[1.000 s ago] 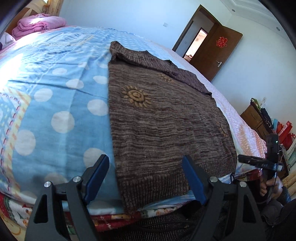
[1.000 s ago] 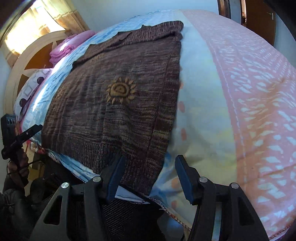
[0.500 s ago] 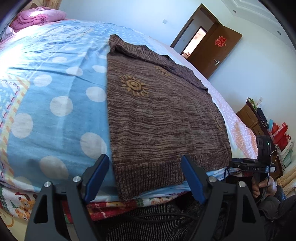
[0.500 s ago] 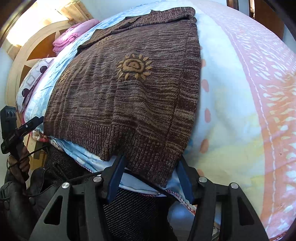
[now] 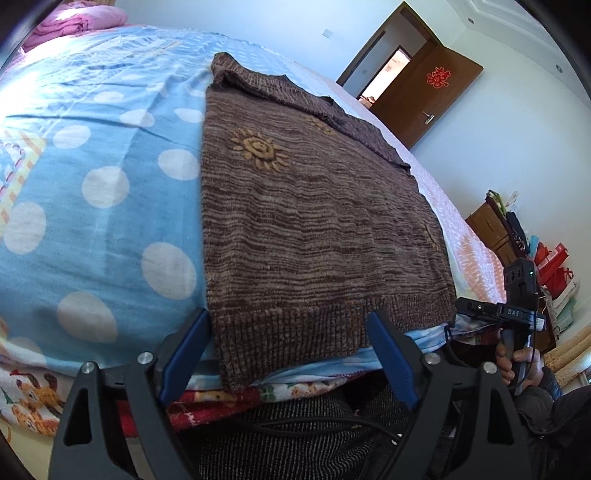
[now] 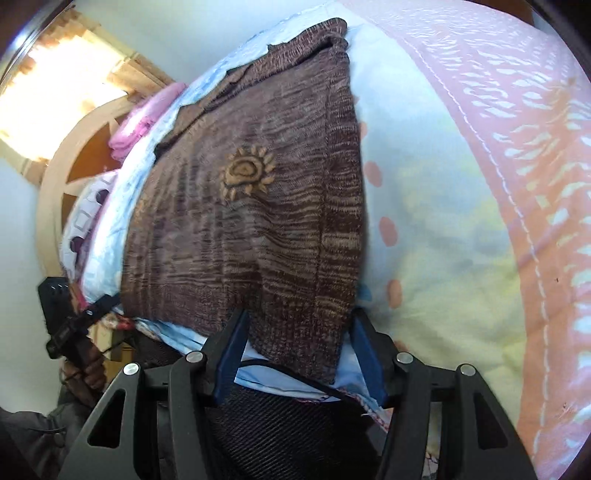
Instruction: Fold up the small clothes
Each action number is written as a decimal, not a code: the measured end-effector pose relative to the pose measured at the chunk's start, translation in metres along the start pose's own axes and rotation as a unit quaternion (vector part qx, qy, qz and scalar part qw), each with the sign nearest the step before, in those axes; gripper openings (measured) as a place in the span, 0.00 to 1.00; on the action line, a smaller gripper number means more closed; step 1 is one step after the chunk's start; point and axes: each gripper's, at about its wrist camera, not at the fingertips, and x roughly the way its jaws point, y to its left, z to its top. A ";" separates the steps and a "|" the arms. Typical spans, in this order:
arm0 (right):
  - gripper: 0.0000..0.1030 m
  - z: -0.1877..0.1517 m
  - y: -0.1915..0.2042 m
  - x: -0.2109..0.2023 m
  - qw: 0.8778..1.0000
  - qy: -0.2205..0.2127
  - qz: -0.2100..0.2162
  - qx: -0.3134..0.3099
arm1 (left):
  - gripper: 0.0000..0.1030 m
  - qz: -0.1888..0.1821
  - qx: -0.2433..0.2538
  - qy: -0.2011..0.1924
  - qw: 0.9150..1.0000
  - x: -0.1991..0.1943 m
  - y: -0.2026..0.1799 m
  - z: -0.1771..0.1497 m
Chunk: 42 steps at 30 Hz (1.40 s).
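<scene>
Now both tongs (image 5: 291,349) (image 6: 301,347) have closed in around the sweater (image 5: 314,229) hem.

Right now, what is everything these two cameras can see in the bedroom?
Sweater: one, brown knit with tan sun motifs, flat on the bed, hem at the near edge.
Bedspread: one, blue with white dots, pink-patterned on the far side.
Pink bedding: one folded pile, at the bed's head.
Headboard: one, wooden, arched.
Door: one, brown, open, red ornament on it.
Gift bags: several, mostly red, by the wall.
Left tool: black, blue pads, open around the hem.
Right tool: same, open around the hem corner.
</scene>
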 end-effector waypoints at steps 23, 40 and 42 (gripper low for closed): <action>0.09 0.050 0.008 -0.051 0.986 -0.059 0.153 0.042 | 0.08 -0.017 -0.039 -0.017 0.999 -0.015 -0.010 0.037; 0.19 0.198 -0.027 -0.003 0.973 -0.164 0.096 0.129 | 0.12 0.082 -0.098 -0.019 0.992 0.051 0.027 0.197; 0.28 0.196 -0.030 -0.013 0.969 -0.188 0.099 0.128 | 0.13 0.070 -0.116 -0.030 0.990 0.044 0.037 0.202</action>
